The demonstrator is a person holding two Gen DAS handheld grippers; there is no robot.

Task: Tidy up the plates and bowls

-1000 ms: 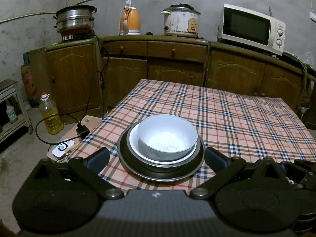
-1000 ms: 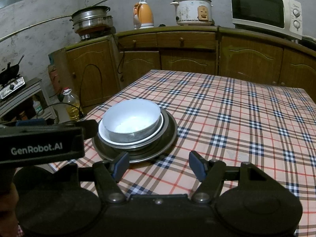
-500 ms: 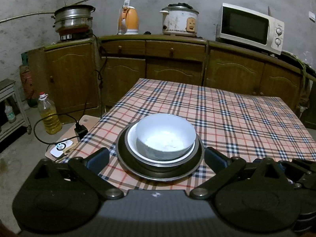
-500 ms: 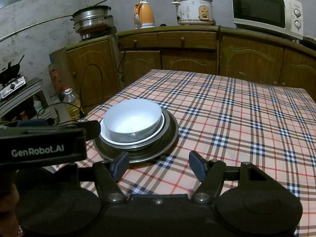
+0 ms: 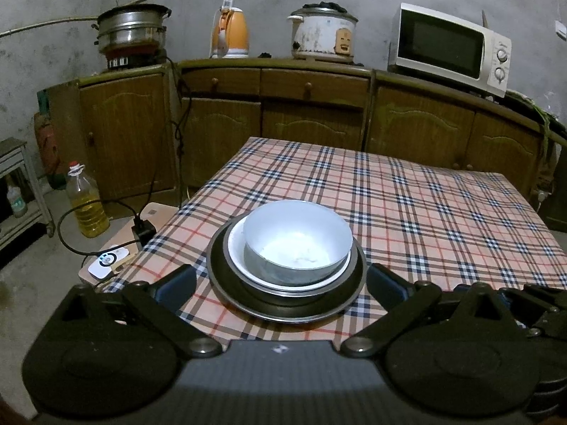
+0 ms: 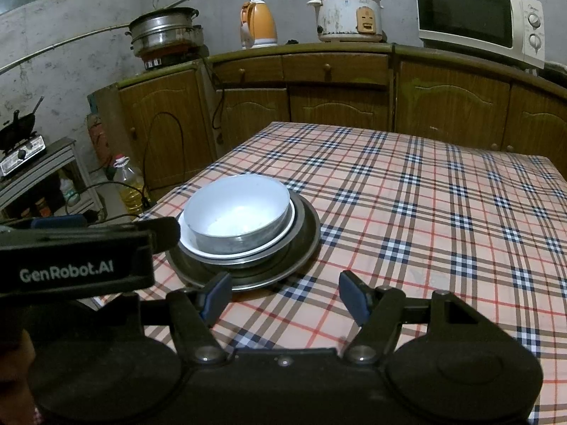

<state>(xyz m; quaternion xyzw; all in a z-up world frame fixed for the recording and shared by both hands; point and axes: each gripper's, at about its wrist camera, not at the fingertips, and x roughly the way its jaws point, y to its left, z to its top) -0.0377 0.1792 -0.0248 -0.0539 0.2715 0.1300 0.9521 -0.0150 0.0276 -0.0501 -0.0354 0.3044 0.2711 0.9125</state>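
The nested stack, white bowl (image 5: pixel 297 237) on plates, stood on the bench straight ahead of the spread, empty left tool (image 5: pixel 281 281); the right tool (image 6: pixel 285 295), also spread, had it ahead-left.

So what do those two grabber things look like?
Both are black plastic. The left gripper has two round housings, jointed link arms and dark blue pads on its fingers. The right gripper is built the same, with blue pads. White lettering on the left one's side reads GenRobot.AI in the right view.
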